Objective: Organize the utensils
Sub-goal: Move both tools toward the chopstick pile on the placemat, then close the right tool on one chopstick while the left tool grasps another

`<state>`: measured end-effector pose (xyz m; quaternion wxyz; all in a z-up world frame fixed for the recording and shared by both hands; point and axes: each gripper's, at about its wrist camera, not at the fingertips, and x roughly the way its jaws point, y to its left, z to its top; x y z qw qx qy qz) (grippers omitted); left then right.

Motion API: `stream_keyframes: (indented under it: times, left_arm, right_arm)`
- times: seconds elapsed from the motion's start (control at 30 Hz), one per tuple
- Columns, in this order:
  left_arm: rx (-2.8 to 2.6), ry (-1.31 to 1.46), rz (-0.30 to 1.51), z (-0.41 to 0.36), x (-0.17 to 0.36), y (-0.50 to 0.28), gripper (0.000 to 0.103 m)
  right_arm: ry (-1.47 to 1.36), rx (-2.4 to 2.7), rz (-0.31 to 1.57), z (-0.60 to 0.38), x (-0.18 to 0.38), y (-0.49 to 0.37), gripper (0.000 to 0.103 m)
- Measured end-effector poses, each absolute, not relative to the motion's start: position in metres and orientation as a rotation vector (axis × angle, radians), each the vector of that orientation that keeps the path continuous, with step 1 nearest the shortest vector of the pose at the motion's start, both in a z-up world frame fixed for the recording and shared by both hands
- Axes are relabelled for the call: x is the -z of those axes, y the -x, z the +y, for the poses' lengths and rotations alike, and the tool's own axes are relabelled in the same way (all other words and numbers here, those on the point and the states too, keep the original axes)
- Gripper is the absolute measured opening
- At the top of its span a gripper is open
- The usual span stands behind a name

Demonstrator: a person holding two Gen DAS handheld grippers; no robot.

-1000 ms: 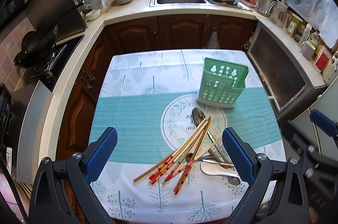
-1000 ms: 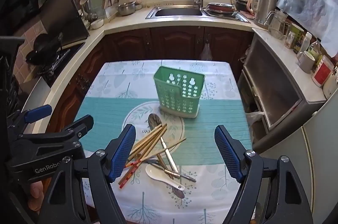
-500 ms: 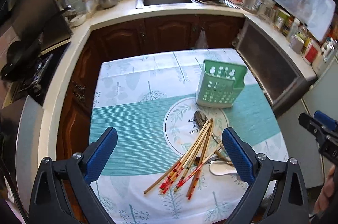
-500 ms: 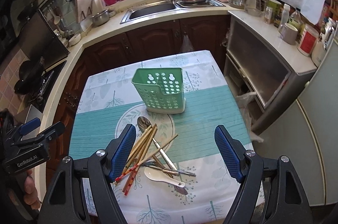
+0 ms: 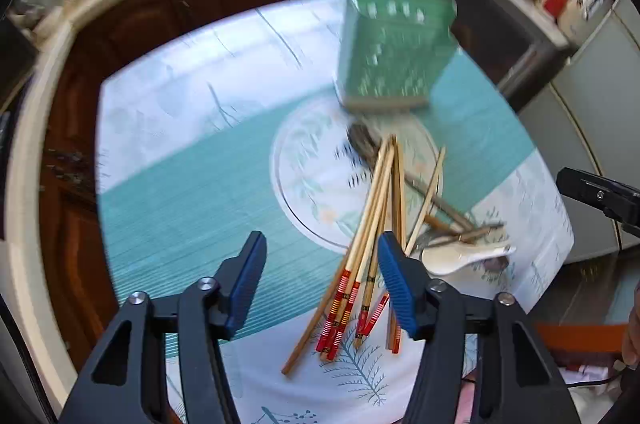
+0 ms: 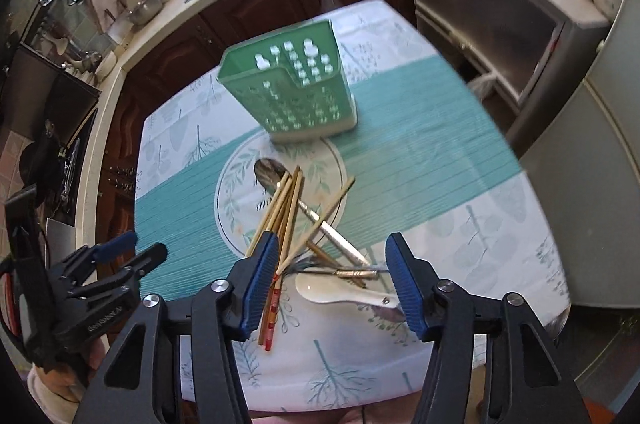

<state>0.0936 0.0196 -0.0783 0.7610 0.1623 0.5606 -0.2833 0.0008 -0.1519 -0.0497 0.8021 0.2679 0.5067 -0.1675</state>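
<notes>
Nothing is sorted yet: my left gripper [image 5: 322, 280] and right gripper [image 6: 332, 280], jaws apart and just narrowing on nothing, hover over the red-tipped bamboo chopsticks [image 5: 370, 224], white ceramic spoon [image 6: 344, 294] and steel spoon [image 6: 272, 171] piled near the table's front edge; the green perforated plastic caddy [image 6: 292, 91] looks empty.

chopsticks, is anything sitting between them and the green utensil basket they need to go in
Nothing blocks that path. Between the chopsticks and the green utensil basket there is only bare tablecloth and a metal spoon lying flat under the chopstick tips. The basket stands upright with its top open.
</notes>
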Motion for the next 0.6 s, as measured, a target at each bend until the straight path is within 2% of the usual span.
stream_keyframes:
  times: [0.1,0.17,0.23,0.5,0.6]
  left_arm:
    - [0.653,-0.372,1.294,0.007,0.109,-0.102,0.042]
    - [0.655,-0.384,1.335,-0.002,0.128,-0.107,0.028]
    - [0.653,-0.370,1.390,-0.010,0.145,-0.113,0.020]
    - [0.664,-0.379,1.470,-0.036,0.179,-0.124,0.019]
    - [0.670,-0.382,1.500,-0.040,0.186,-0.126,0.014]
  right_arm:
    - [-0.660,0.311,1.130,-0.153,0.081,-0.014,0.051]
    - [-0.721,0.276,1.175,-0.154,0.108,-0.026,0.044]
    - [-0.794,0.237,1.213,-0.159,0.129,-0.036,0.039]
    - [-1.041,0.203,1.319,-0.174,0.214,-0.092,0.032]
    - [-1.088,0.218,1.365,-0.173,0.237,-0.110,0.027]
